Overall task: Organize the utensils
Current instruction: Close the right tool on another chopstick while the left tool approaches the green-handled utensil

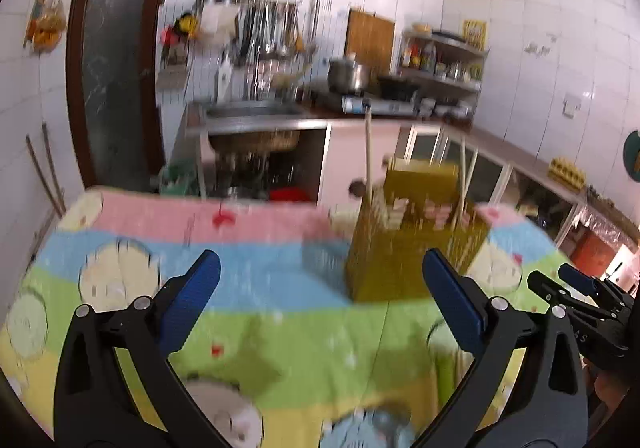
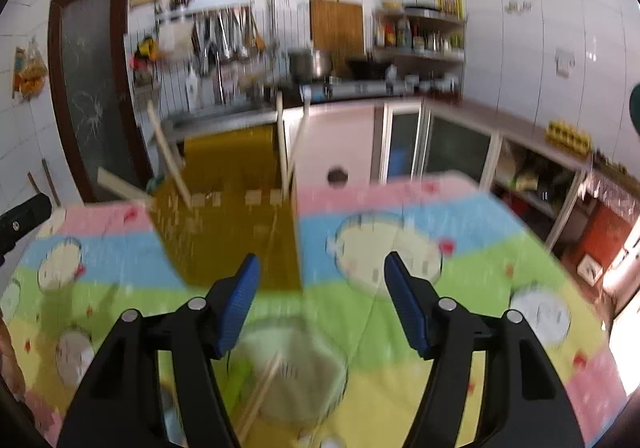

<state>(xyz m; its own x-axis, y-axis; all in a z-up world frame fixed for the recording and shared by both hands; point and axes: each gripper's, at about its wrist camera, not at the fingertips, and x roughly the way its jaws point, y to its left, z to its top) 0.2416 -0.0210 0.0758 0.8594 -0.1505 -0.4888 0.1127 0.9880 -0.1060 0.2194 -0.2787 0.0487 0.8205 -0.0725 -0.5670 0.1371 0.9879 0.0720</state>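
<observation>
Both empty and wide open, left gripper [image 1: 320, 280] and right gripper [image 2: 322, 276] over the bright cloth [image 2: 460, 328], between picks, yellow holder [image 2: 236, 224] with chopsticks [image 2: 282, 140] just ahead, next maybe grabbing the blurry stick [image 2: 260, 396] down low.

The left gripper [image 1: 320, 280] hangs in the air with its jaws spread wide, nothing between the blue pads [image 1: 194, 300]. The right gripper [image 2: 322, 280] hangs likewise, jaws parted and empty, blue pads [image 2: 406, 308] angled outward. In the left wrist view the right gripper [image 1: 576, 300] shows at the right edge, just beside the left one and pointing left. Both views are blurred.
</observation>
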